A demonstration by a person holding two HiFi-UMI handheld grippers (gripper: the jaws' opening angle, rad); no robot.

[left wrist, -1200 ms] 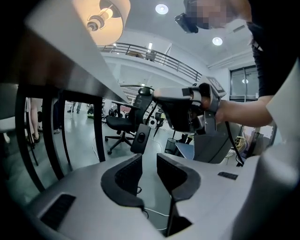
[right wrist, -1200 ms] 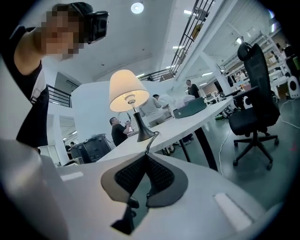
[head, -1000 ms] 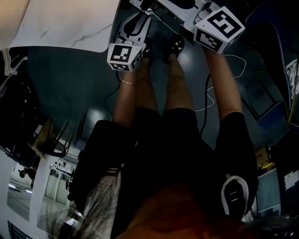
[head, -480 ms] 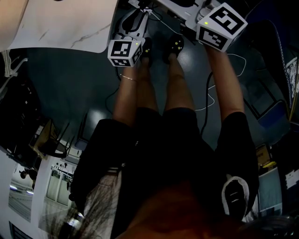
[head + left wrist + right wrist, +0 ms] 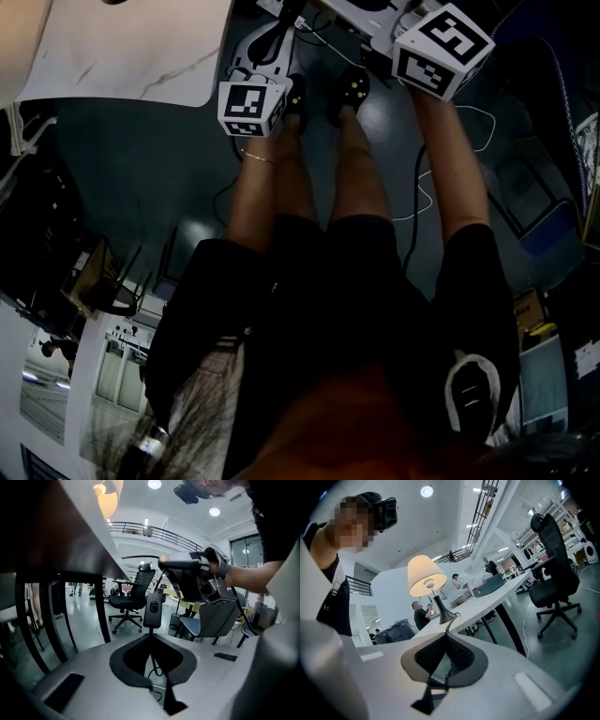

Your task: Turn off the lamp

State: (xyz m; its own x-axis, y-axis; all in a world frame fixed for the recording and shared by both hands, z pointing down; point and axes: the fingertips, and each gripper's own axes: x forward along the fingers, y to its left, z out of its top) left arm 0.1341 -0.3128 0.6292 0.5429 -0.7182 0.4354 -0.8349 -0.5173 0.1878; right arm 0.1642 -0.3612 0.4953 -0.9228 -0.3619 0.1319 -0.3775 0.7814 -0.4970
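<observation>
- The left gripper is held below the tabletop's edge, its 2 jaws clenched on the thin black cord.
- The cord's inline switch, a small black block with 1 button on its face, is seen standing just beyond the left jaw tips.
- The switch is judged to be light, hard and smooth, while the cord is limp. A push on the button would likely swing it away unless it is backed, so it is best pinched front to back across the button, or steadied by the cord close on both sides.
- The right gripper is closed as well, and the cord coming from the lamp's base appears to be nipped at its jaw tips.
- The lamp is found upright on the tabletop, beyond the right jaws, its shade glowing, so it is taken to be on.
- The tabletop is pale and smooth, carried on dark legs.
- A bright open office is shown around it: a glossy grey floor, a black office chair, and people at desks well behind the lamp.
</observation>
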